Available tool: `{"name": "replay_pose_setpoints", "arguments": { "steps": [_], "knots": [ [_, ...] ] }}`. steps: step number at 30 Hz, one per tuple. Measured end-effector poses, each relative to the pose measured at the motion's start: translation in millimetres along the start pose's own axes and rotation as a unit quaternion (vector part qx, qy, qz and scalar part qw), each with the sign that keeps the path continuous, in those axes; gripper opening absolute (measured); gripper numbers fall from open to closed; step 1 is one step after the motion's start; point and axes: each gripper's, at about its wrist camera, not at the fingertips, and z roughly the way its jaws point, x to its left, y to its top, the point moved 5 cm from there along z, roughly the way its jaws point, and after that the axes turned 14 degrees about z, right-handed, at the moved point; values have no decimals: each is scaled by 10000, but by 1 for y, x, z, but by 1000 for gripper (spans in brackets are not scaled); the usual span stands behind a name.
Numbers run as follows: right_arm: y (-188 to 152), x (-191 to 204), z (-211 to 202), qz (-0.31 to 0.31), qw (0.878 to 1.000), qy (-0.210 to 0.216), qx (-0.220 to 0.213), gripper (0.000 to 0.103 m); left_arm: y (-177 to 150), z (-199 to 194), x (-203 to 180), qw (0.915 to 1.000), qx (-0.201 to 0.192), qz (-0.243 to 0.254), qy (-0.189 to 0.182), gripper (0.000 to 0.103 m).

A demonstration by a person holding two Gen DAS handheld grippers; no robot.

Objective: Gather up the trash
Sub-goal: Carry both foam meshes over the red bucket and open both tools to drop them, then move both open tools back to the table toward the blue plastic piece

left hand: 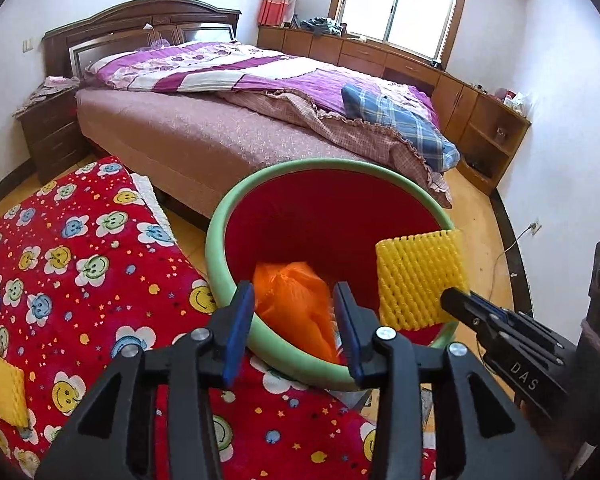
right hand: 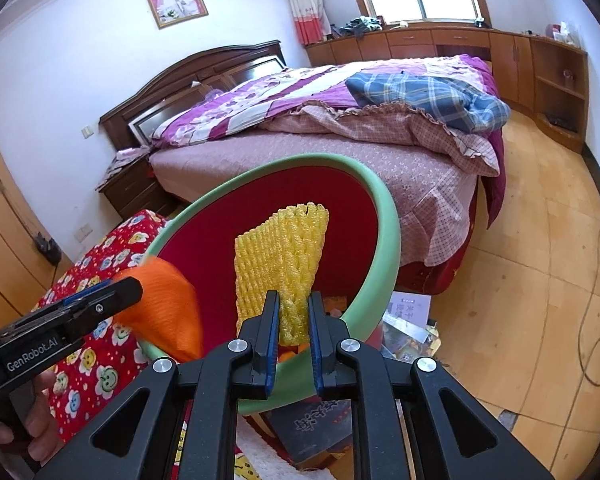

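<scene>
A red waste bin with a green rim is tilted toward me beside a red flowered blanket. My left gripper is open over its mouth. An orange mesh bag hangs loose between the blue pads, which do not press on it. My right gripper is shut on the lower end of a yellow foam net, which stands upright over the right side of the rim. Another yellow foam net lies on the blanket at lower left.
A bed with purple and plaid bedding stands just behind the bin. A dark nightstand is at its left and wooden cabinets line the far wall. Books and papers lie on the floor under the bin. A cable runs along the right.
</scene>
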Motion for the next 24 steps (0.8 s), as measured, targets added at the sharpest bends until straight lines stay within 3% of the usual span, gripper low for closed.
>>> {"name": "replay_pose_setpoints", "arguments": {
  "steps": [6, 10, 17, 24],
  "knots": [
    [2, 2, -2, 25, 9999, 138, -7, 23, 0, -8, 3, 10000, 5, -39, 44, 41],
    [1, 9, -9, -37, 9998, 184, -50, 37, -2, -16, 7, 9999, 2, -110, 74, 41],
    [-1, 24, -22, -165, 9994, 263, -118, 39, -5, -38, 17, 9995, -93, -223, 189, 41],
    [-7, 40, -33, -264, 9991, 293, -154, 48, -15, -61, 30, 9987, -159, -361, 332, 41]
  ]
}}
